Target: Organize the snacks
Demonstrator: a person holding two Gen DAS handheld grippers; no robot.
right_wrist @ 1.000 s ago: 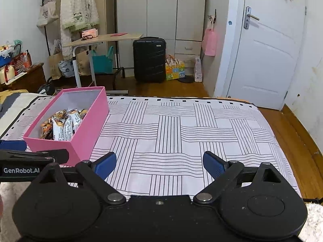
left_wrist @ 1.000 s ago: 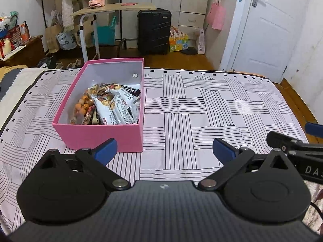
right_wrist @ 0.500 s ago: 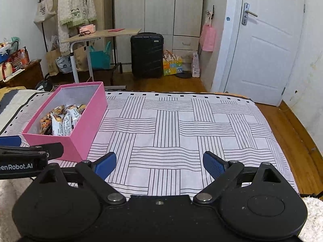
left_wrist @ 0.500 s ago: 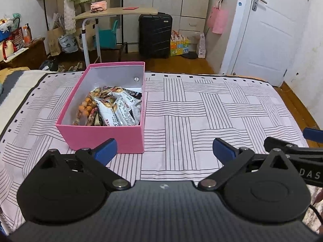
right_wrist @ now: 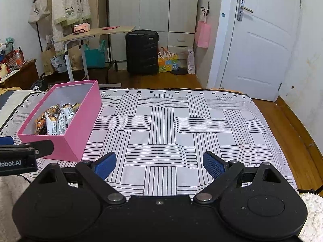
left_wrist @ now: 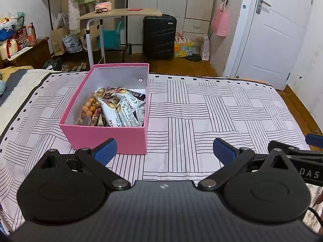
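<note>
Box (left_wrist: pixel 109 139) pink, snacks (left_wrist: pixel 117 109) inside | left hand-held gripper (right_wrist: pixel 12 157) lbl "Robot.AI" (partial)

Bedroom with white walls and a wooden floor (right_wrist: pixel 282 117); a bed (right_wrist: pixel 181 125) under a white sheet with black line-weave pattern fills the foreground. Far wall: pale grey wardrobe (right_wrist: pixel 153 6), black suitcase (right_wrist: pixel 141 52) standing upright before it, white door (right_wrist: pixel 262 46) with metal handle to the right, pink bag (right_wrist: pixel 202 33) hanging beside it. Left side: light-wood rolling table (left_wrist: pixel 121 13), cream garment (right_wrist: pixel 69 2) hanging above, bags crowded beneath.
</note>
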